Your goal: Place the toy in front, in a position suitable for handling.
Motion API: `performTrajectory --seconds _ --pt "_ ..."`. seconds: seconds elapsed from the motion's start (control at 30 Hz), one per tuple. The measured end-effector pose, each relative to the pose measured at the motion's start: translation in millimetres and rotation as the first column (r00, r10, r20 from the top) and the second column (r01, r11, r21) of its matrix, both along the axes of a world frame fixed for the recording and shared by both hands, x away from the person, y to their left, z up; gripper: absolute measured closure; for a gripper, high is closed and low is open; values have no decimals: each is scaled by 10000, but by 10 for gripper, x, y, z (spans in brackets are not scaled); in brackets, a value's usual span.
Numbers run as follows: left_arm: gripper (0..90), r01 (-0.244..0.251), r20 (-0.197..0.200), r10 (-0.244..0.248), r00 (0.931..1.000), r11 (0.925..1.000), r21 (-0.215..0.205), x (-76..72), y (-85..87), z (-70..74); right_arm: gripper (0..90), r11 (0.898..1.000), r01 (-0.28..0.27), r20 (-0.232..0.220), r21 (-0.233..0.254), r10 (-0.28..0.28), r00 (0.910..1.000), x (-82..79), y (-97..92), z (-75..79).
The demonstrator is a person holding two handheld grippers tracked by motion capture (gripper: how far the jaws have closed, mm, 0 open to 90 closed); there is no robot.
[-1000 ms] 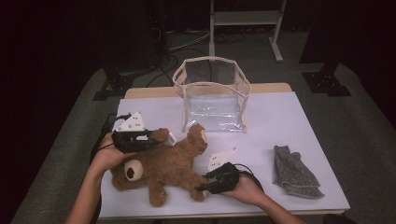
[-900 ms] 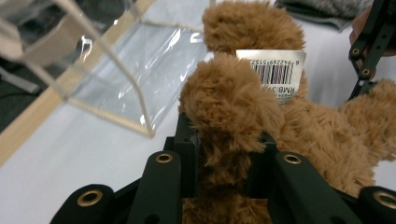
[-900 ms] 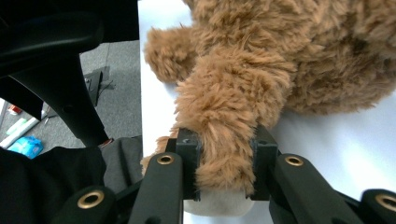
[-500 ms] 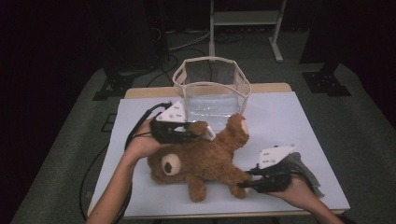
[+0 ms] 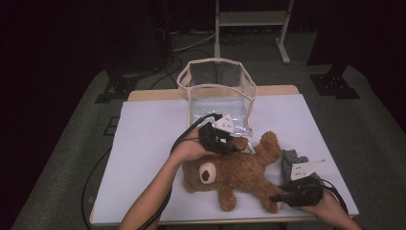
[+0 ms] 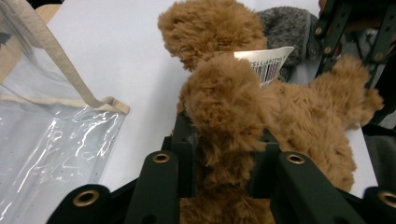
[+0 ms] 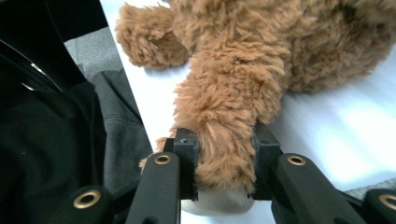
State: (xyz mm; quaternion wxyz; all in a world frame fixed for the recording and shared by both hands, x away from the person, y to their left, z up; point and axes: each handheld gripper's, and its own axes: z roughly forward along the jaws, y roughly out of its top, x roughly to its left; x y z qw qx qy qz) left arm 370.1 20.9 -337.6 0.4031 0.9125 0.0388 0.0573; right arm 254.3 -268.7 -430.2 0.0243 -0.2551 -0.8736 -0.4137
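Each gripper has a black body, a black cable trailing from its rear and a grey three-cornered plate on top, dotted with small dark marks. The left gripper point(image 5: 230, 143) and the right gripper point(image 5: 280, 196) share one build: two black link arms with a brass-coloured rivet at each joint, leading forward to blocky black pads. Both forearms are bare.

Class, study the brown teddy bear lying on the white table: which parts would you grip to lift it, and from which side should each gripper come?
Grip the teddy bear by its limbs: they are narrow enough to fit between the jaws, while the body is too bulky. It lies flat, so come in level along the table from the near side, as the left gripper does on an arm and the right gripper on a leg.
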Motion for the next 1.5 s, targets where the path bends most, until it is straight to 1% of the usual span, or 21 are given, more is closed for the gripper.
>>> performTrajectory --seconds 0.07,0.13,0.2,0.23,0.3,0.33,0.4,0.5,0.57,0.6,0.7,0.8,0.87,0.97,1.03,1.07,1.17,1.23,1.33,1.43,1.5 --pt "655 -14 143 14 9999 10000 11 -2 27 18 657 9999 -95 -136 42 96 9999 16 14 -23" --pt "597 -106 236 106 9997 9999 28 -9 69 41 586 9999 -162 -120 19 162 9998 14 19 -12" --pt "541 -152 447 153 9989 9999 -37 -31 127 67 506 9998 -202 -57 -36 202 9998 0 3 43" --pt "503 -166 473 170 9987 9998 -83 -43 165 84 479 9997 -222 66 -75 223 9997 -12 -11 86" --pt "432 -220 613 241 9978 9992 -339 -78 250 123 435 9996 -174 458 -212 184 9988 -44 -29 179" --pt "401 -285 652 312 9974 9987 -425 -95 296 145 427 9994 -189 645 -283 207 9977 -53 -36 227" --pt "363 -273 713 314 9970 9980 -576 -139 391 176 414 9997 -218 1010 -105 227 9946 -54 -58 324" --pt "336 -297 836 345 9959 9978 -585 -214 535 181 391 9991 -105 1301 408 51 9915 -21 -88 472" --pt "321 -265 900 308 9955 9985 -484 -262 622 158 382 9975 -31 1485 700 -73 9889 24 -65 526" --pt "316 -287 922 332 9952 9984 -490 -287 662 139 380 9975 -17 1621 711 -99 9867 52 -35 536" --pt "308 -221 971 278 9949 9980 -587 -366 781 63 381 9984 83 1996 564 -194 9797 158 97 504" --pt "306 -106 1060 161 9942 9986 -528 -446 883 -40 384 9998 24 2335 201 -71 9723 254 246 423" --pt "290 -162 1055 218 9942 9985 -532 -476 960 -110 389 10000 -6 2314 -2 6 9729 307 340 359" --pt "268 -491 1020 540 9933 9975 -498 -489 1079 -209 406 9998 82 2576 -181 -32 9662 344 427 300" --pt "250 -659 904 709 9934 9962 -573 -491 1138 -265 434 9997 123 2600 -198 -67 9656 377 443 294" --pt "238 -682 890 733 9933 9959 -592 -495 1153 -291 441 9997 110 2550 -207 -54 9669 390 452 292" --pt "225 -637 863 692 9939 9959 -642 -511 1159 -350 457 9996 14 2551 -289 60 9669 418 496 273" --pt "224 -578 895 627 9940 9968 -556 -515 1146 -372 464 9992 -109 2603 -377 203 9653 431 536 273" --pt "226 -541 836 591 9947 9967 -602 -511 1149 -368 468 9987 -213 2684 -453 327 9628 453 594 280" --pt "227 -511 891 556 9945 9973 -522 -511 1169 -345 468 9990 -309 2640 -337 387 9637 492 644 275" --pt "227 -519 903 558 9944 9976 -452 -512 1185 -335 468 9987 -422 2674 -301 487 9624 517 704 270"
